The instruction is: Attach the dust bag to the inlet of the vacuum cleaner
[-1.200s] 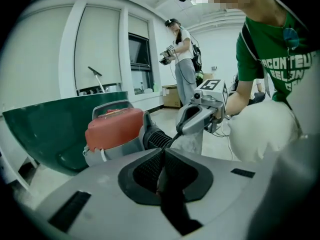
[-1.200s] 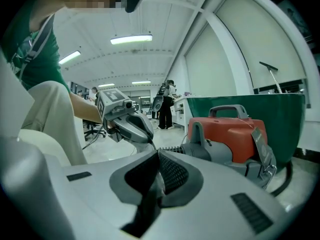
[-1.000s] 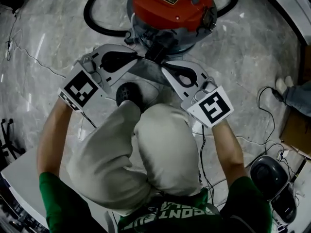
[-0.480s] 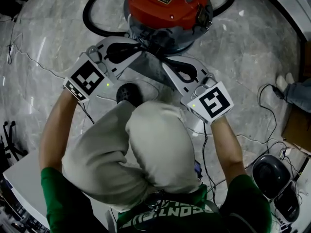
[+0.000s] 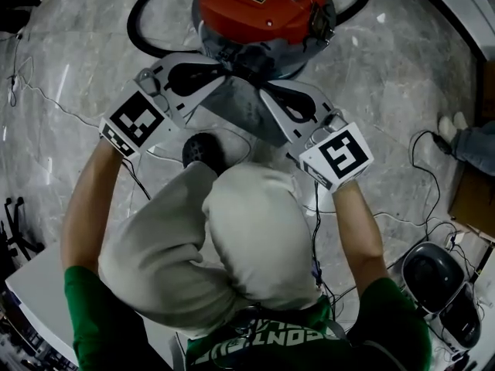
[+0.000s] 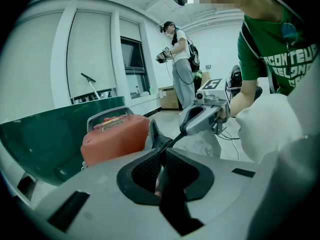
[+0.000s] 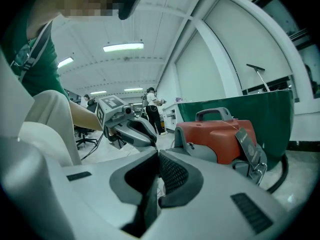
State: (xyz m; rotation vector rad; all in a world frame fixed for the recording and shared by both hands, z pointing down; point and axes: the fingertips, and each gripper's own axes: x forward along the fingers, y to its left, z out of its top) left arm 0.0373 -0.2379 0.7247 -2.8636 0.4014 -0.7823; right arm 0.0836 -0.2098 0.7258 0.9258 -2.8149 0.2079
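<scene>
The vacuum cleaner (image 5: 259,10) has a red top over a grey drum and stands on the floor in front of my knees. A grey dust bag (image 5: 236,114) hangs between my two grippers just below the drum. My left gripper (image 5: 228,72) comes in from the left, its jaws shut on the bag's top edge near the drum's front. From the right, my right gripper (image 5: 261,91) is shut on the same edge. The left gripper view shows the pale bag (image 6: 205,144) under the right gripper (image 6: 205,116). The inlet itself is hidden behind the grippers.
A black hose (image 5: 147,33) loops behind the vacuum, and thin cables (image 5: 46,91) trail over the marble floor. A black shoe (image 5: 203,149) sits under the bag. A black device (image 5: 429,277) lies at the lower right. Another person (image 6: 180,69) stands far off.
My left gripper has slid a little toward the vacuum drum with the bag's edge. The right gripper has hardly moved, and both jaws stay shut.
</scene>
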